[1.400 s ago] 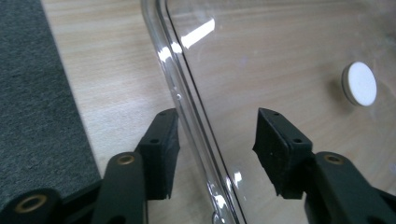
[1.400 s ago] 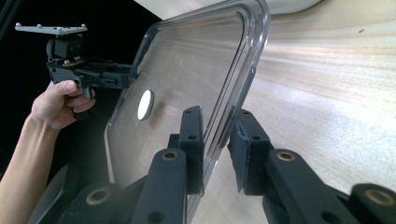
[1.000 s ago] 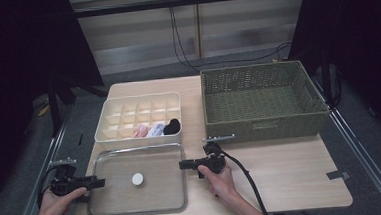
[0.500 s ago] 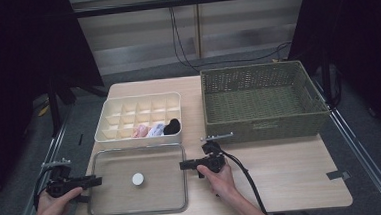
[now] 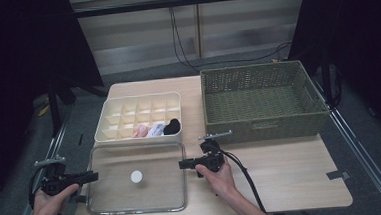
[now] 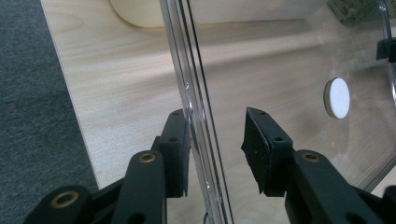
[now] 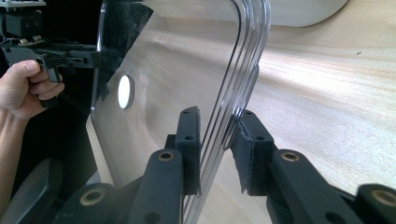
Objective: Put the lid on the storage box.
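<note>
We see one clear lid point(image 5: 137, 178) lying flat on the counter point(image 5: 283, 177) in the lower left of the high view, with a single white knob point(image 5: 136, 177) at its middle; its see-through pane is hard to tell from the wood beneath, and only the rim reads plainly. Our left gripper point(image 5: 85, 177) sits at the lid's left edge, our right gripper point(image 5: 184, 164) at its right edge. In the left gripper view the rim point(image 6: 198, 116) runs between the two fingers point(image 6: 177, 144): one touches it, the other stands apart, so the fingers have just been closing but are not yet clamped. In the right gripper view both fingers point(image 7: 189, 140) sit tight against the lid's rim point(image 7: 243, 84) and grip it; the left hand point(image 7: 23, 88) with its gripper shows at the upper left there, blurred through the pane.

Above the lid stands one cream divider box point(image 5: 141, 118). Three small things lie in its front row: a pink one point(image 5: 140, 131), a pale one point(image 5: 155, 130) and a black one point(image 5: 171, 125), too small to name. One green woven basket point(image 5: 263, 100) stands at the upper right; its near wall hides part of its floor
</note>
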{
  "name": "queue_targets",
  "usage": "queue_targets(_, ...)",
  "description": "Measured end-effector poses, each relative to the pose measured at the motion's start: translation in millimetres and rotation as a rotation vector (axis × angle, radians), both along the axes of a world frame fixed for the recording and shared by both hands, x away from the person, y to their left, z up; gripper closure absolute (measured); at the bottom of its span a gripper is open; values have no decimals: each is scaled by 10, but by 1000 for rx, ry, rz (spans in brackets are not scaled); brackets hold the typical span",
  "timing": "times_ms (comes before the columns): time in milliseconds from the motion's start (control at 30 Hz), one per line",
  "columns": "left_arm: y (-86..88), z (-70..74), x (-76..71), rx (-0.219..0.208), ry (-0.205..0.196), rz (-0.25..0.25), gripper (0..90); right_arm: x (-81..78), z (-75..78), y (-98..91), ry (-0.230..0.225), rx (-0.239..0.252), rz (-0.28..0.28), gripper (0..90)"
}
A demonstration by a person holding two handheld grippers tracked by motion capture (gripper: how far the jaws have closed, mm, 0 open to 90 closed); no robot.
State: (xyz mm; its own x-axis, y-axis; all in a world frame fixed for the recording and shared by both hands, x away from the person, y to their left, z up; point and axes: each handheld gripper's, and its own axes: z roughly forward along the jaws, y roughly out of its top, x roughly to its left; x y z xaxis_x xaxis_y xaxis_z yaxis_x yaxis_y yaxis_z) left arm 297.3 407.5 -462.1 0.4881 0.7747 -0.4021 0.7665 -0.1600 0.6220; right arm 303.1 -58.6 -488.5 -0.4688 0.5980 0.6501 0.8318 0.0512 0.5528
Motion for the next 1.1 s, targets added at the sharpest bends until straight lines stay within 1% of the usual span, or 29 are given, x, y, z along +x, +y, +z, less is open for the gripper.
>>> queue_targets(233, 43, 91, -23, -25, -39, -2, 675, -4, 89, -22, -14, 29, -5, 759)
queue_targets(300, 51, 119, -21, -39, -44, -2, 687, -1, 118, -30, -18, 33, -8, 766)
queue_targets(433, 43, 188, -4, -40, -64, -2, 708, 25, 192, -50, -33, 51, -18, 785)
queue_targets(467, 43, 204, 0, -45, -68, -3, 713, 32, 220, -54, -35, 48, -19, 787)
queue_targets(500, 45, 217, 2, -41, -76, -5, 720, 38, 240, -58, -38, 47, -23, 788)
queue_targets(700, 24, 264, 14, -43, -94, -5, 731, 65, 295, -82, -49, 50, -30, 788)
queue_targets(833, 14, 312, 22, -55, -110, -4, 739, 83, 339, -96, -59, 52, -37, 785)
queue_targets(867, 13, 331, 30, -44, -115, -10, 739, 85, 347, -99, -61, 49, -37, 784)
queue_targets(933, 1, 370, 43, -55, -128, -4, 740, 92, 365, -101, -65, 47, -38, 781)
queue_targets(1100, -30, 451, 78, -46, -145, -3, 741, 120, 404, -119, -78, 47, -47, 777)
